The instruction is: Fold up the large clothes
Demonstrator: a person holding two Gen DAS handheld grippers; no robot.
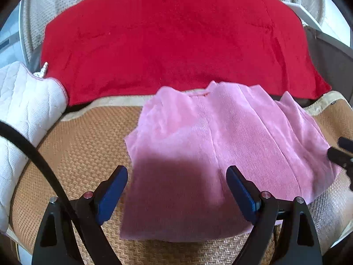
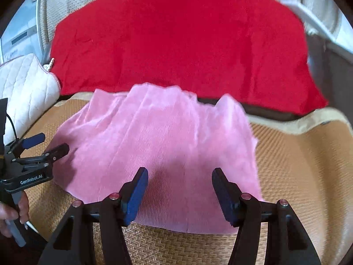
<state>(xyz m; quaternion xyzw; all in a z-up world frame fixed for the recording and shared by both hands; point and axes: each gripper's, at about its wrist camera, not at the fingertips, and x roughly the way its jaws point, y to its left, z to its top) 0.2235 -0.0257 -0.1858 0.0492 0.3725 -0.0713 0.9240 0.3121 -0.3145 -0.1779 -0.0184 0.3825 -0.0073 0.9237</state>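
A pink ribbed garment [image 1: 211,154] lies folded into a rough rectangle on a tan woven mat [image 1: 83,145]. It also shows in the right wrist view [image 2: 158,145]. My left gripper [image 1: 176,174] is open and empty, hovering over the garment's near left part. My right gripper [image 2: 179,176] is open and empty over the garment's near edge. The left gripper shows at the garment's left edge in the right wrist view [image 2: 50,144]. The right gripper's fingertips [image 1: 339,152] show at the garment's right edge in the left wrist view.
A large red blanket [image 1: 172,37] covers the surface behind the garment, also in the right wrist view [image 2: 181,44]. A white quilted cushion [image 1: 24,110] lies at the left. A beige textured backrest [image 1: 55,2] rises at the back. A black cable [image 1: 37,154] crosses the lower left.
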